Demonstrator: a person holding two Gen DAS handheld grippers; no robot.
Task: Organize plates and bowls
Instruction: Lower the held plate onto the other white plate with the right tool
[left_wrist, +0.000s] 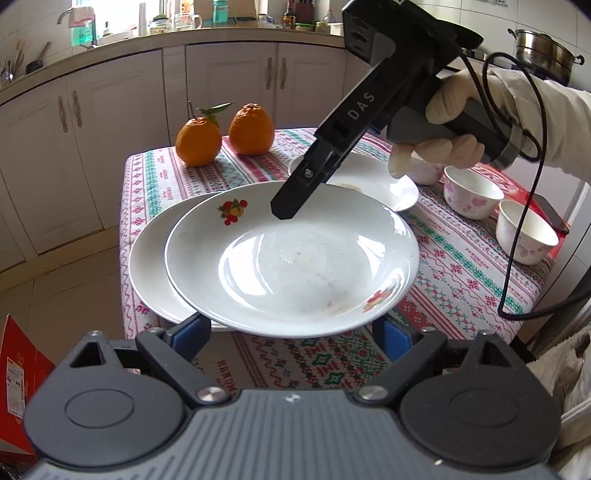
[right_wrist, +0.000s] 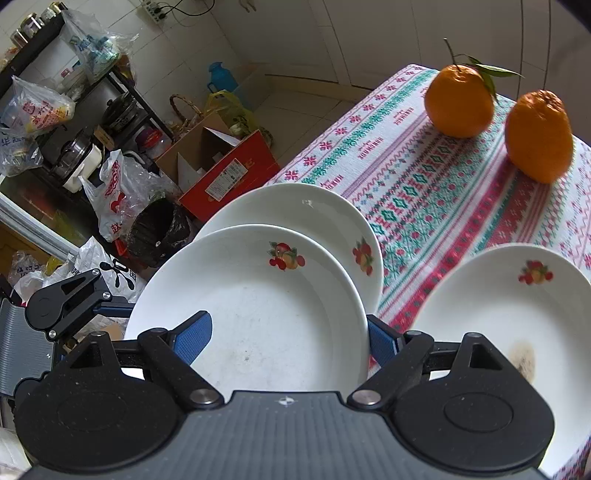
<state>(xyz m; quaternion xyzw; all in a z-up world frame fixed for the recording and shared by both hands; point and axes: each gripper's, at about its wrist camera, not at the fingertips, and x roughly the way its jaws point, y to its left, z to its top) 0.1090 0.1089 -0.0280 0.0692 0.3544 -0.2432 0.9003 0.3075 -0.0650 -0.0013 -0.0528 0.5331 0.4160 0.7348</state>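
Note:
A white fruit-print plate (left_wrist: 291, 258) lies tilted on a second white plate (left_wrist: 151, 258) at the table's left edge. My left gripper (left_wrist: 291, 332) is open, its blue pads either side of the top plate's near rim, under it. My right gripper (left_wrist: 284, 210) hovers over that plate's far rim; in the right wrist view it (right_wrist: 288, 339) is open, its fingers either side of the top plate (right_wrist: 258, 314), whose rim hides part of the right one. The lower plate (right_wrist: 317, 214) shows behind. A third plate (right_wrist: 517, 314) lies to the right. Two bowls (left_wrist: 469, 195) (left_wrist: 524, 232) stand at the right.
Two oranges (left_wrist: 197, 140) (left_wrist: 251, 129) sit at the table's far side on the patterned cloth (left_wrist: 461, 266). A third small bowl (left_wrist: 424, 170) is partly hidden behind the gloved hand. Boxes and bags crowd the floor to the left (right_wrist: 221, 166).

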